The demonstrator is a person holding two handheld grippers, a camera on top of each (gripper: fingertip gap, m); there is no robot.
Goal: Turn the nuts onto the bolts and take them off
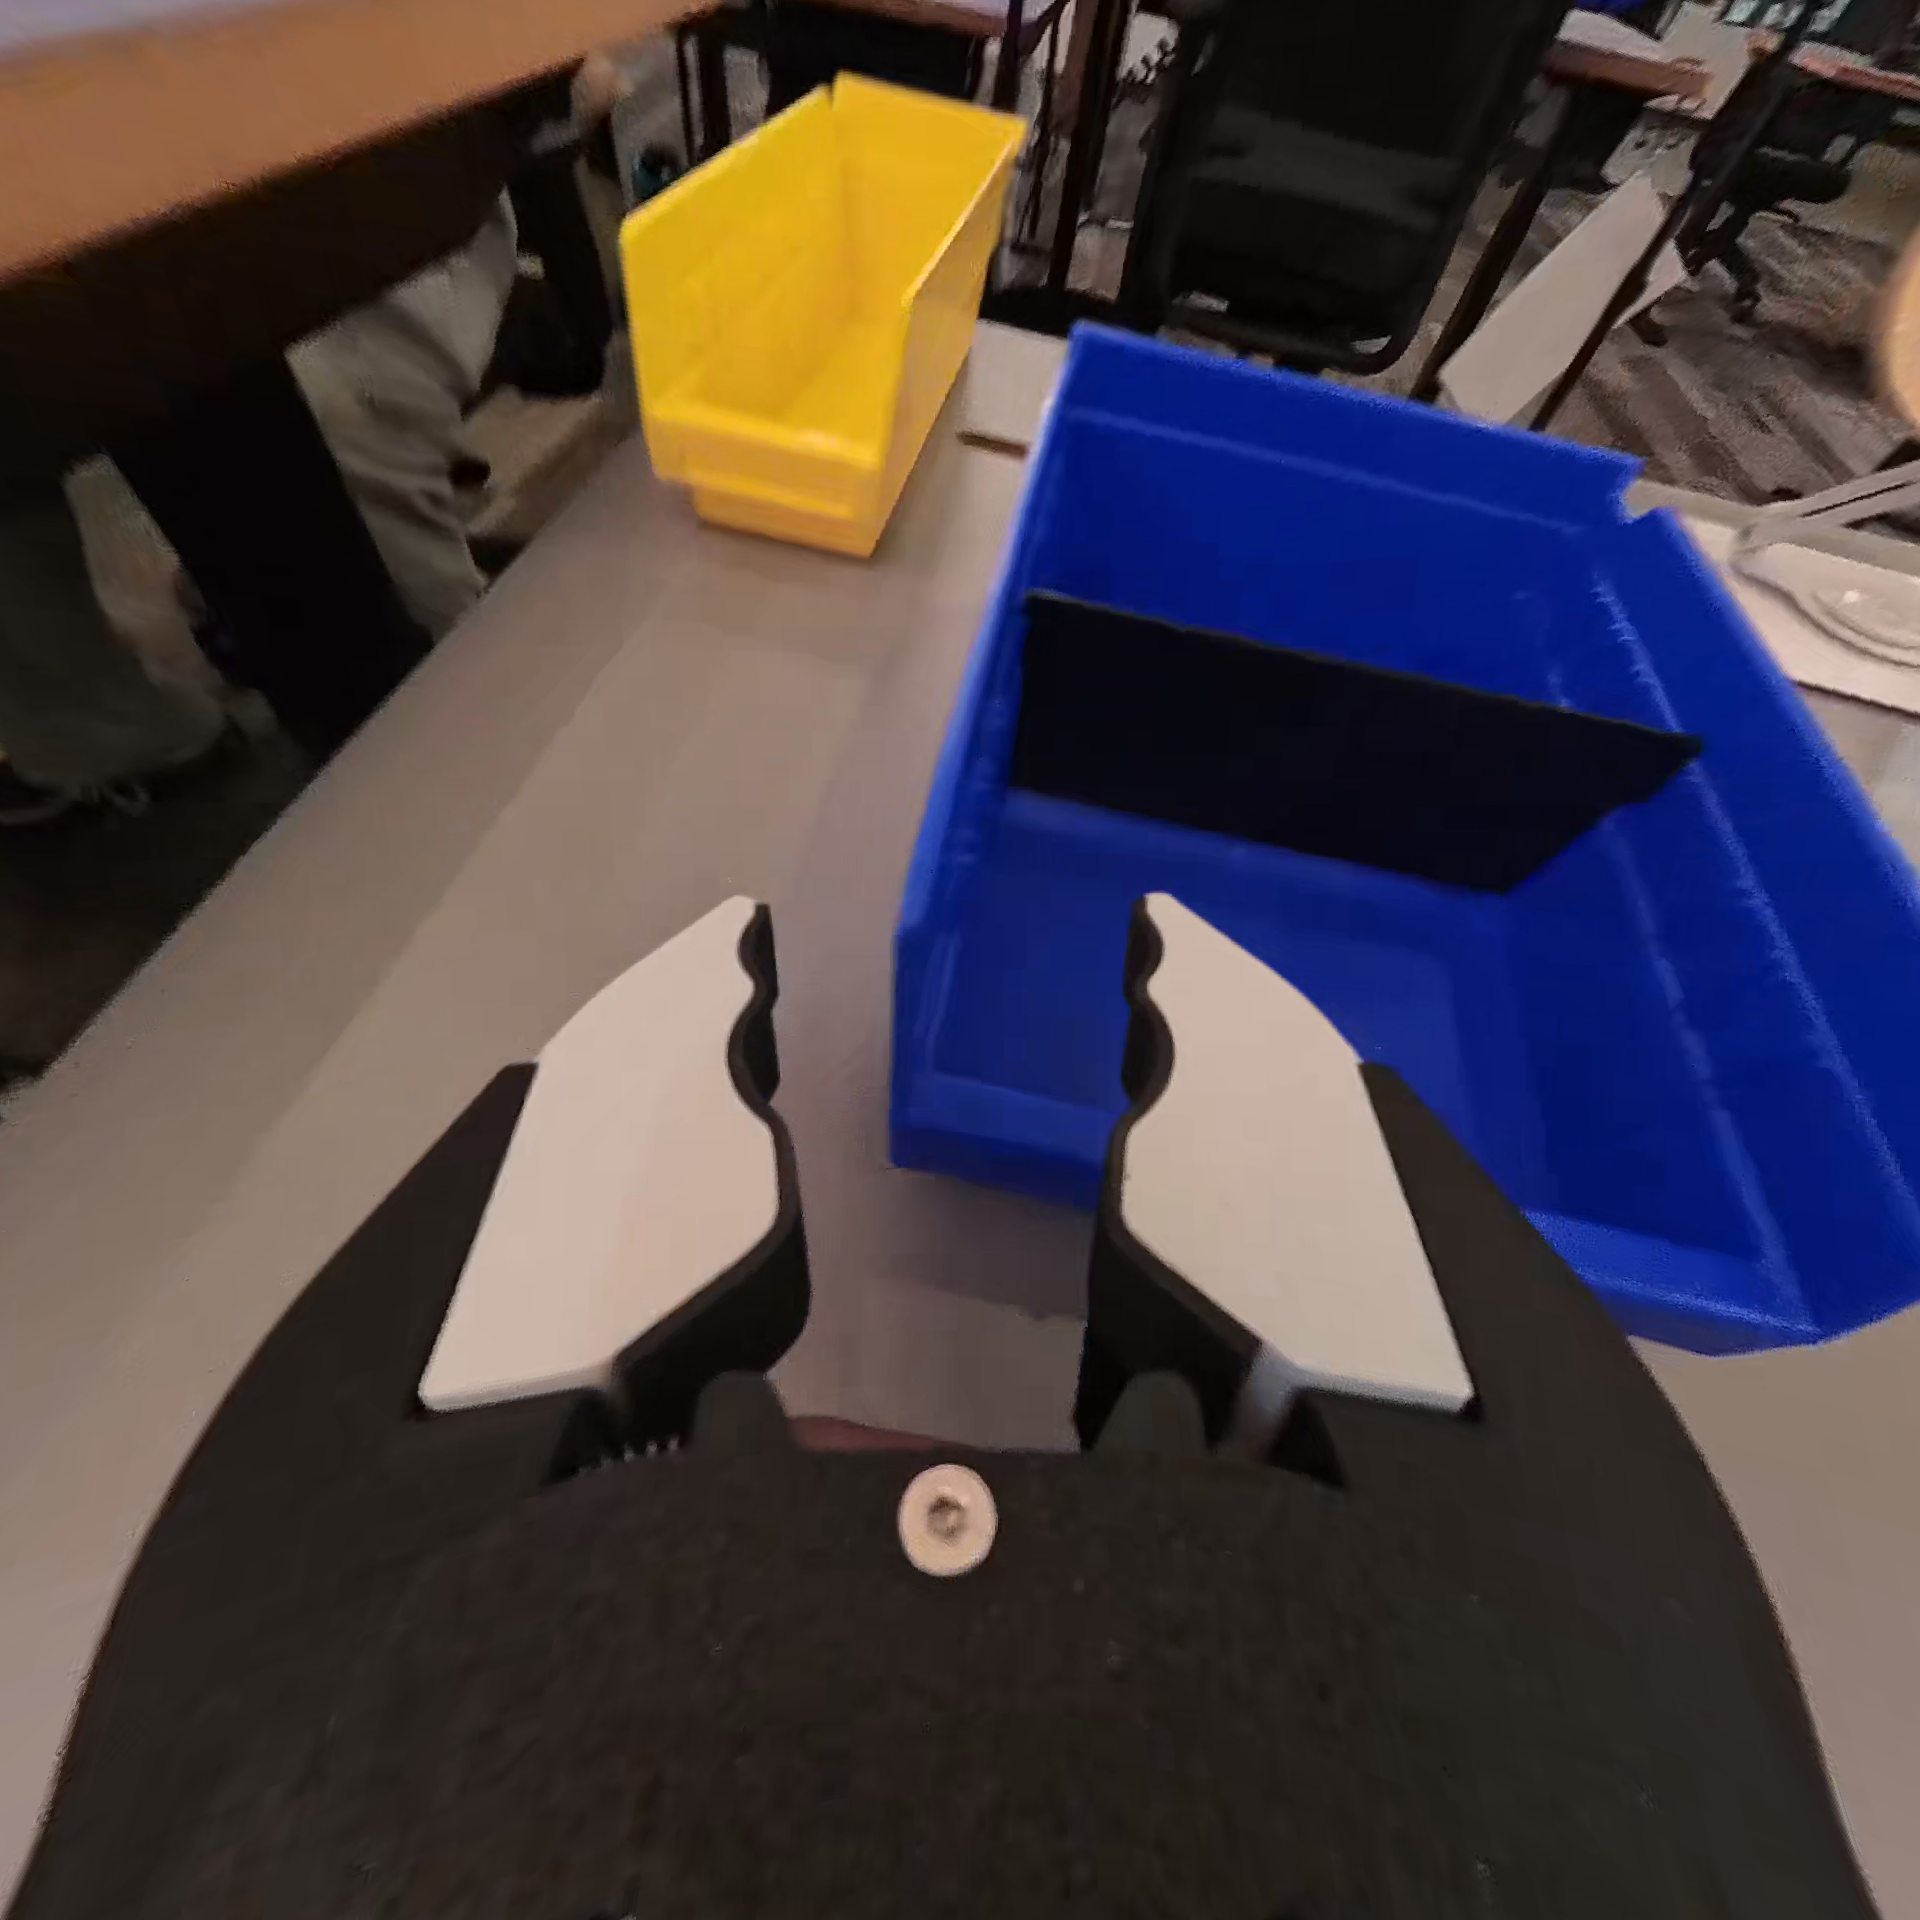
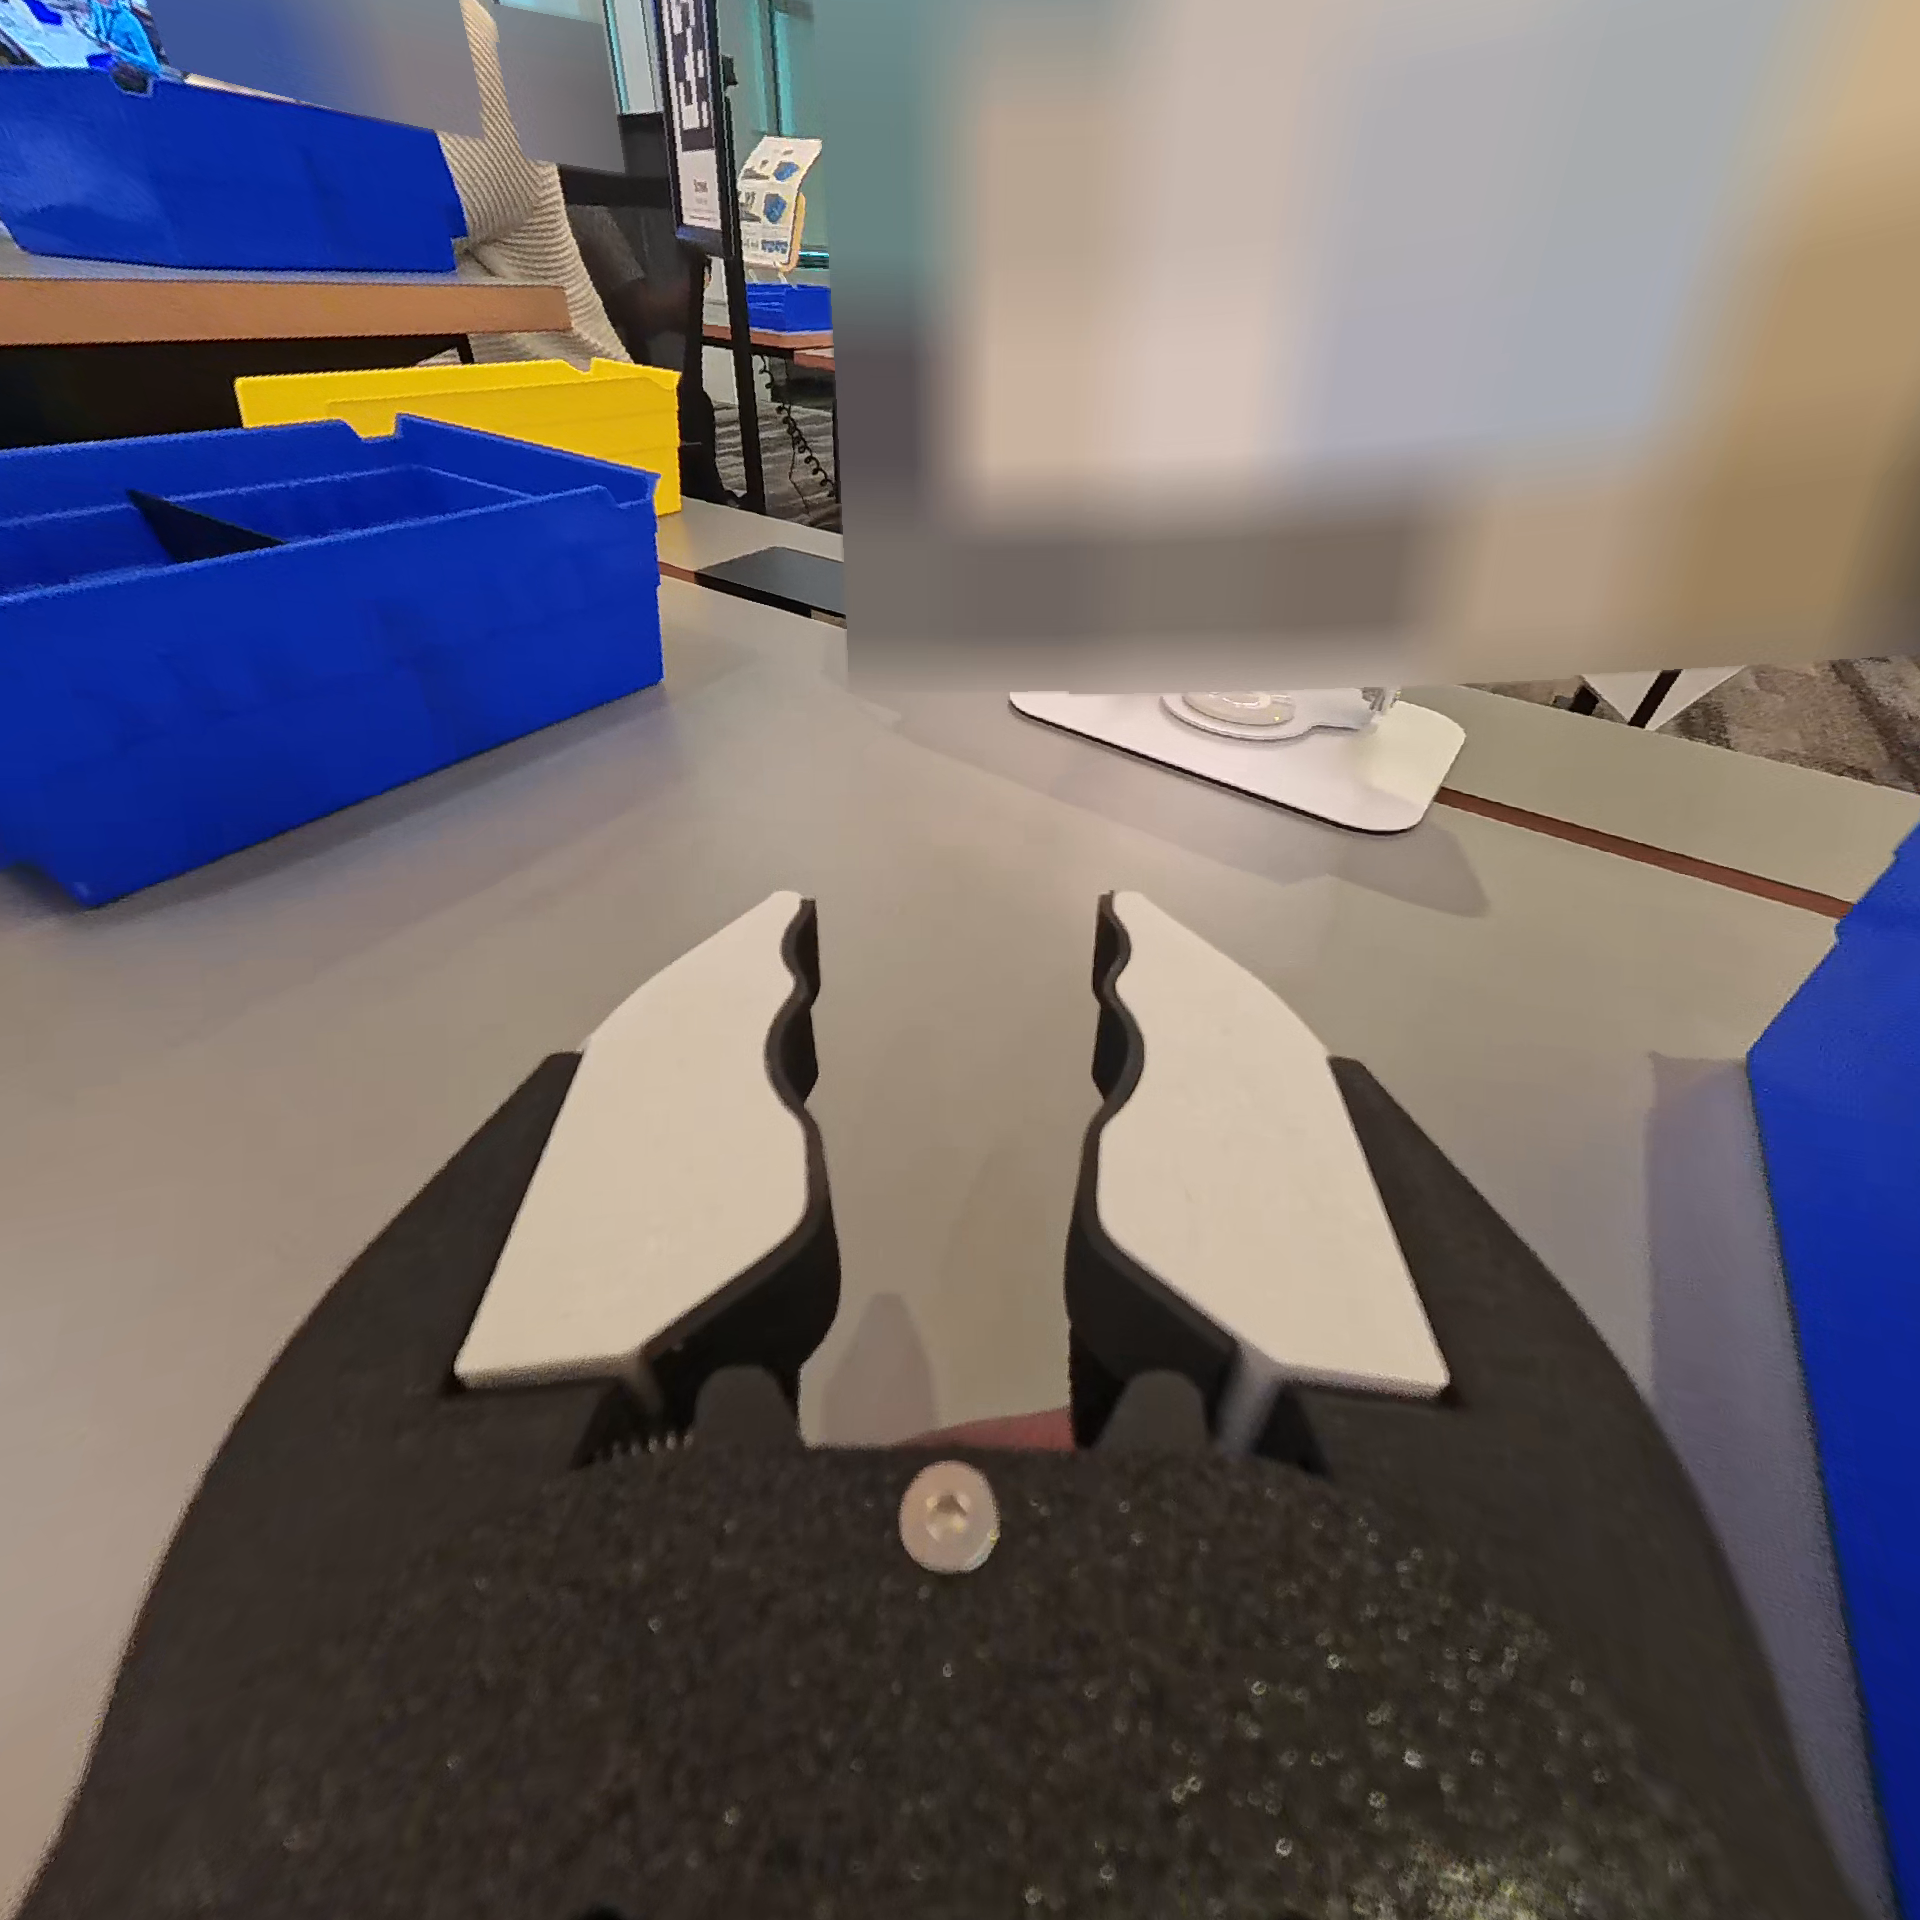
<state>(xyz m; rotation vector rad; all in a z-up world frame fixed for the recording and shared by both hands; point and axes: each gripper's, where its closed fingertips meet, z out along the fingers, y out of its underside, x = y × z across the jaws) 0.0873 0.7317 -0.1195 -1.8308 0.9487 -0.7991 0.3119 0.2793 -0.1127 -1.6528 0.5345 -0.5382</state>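
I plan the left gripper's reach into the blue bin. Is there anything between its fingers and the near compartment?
Nothing visible blocks it. The left gripper is open over the blue bin's near wall. The black divider stands farther in. No nuts or bolts are visible.

Looks like an office or lab workroom: grey table (image 1: 644, 790) at centre, parts bins (image 1: 1299, 540), black office chair (image 1: 1309, 156) at top, carpet at upper right.

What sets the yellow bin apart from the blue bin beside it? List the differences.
The yellow bin is narrower and has no divider showing; the blue bin is wider, with a black divider across it. The yellow one stands farther from the left gripper. Both sit on the grey table, open-topped; no contents visible.
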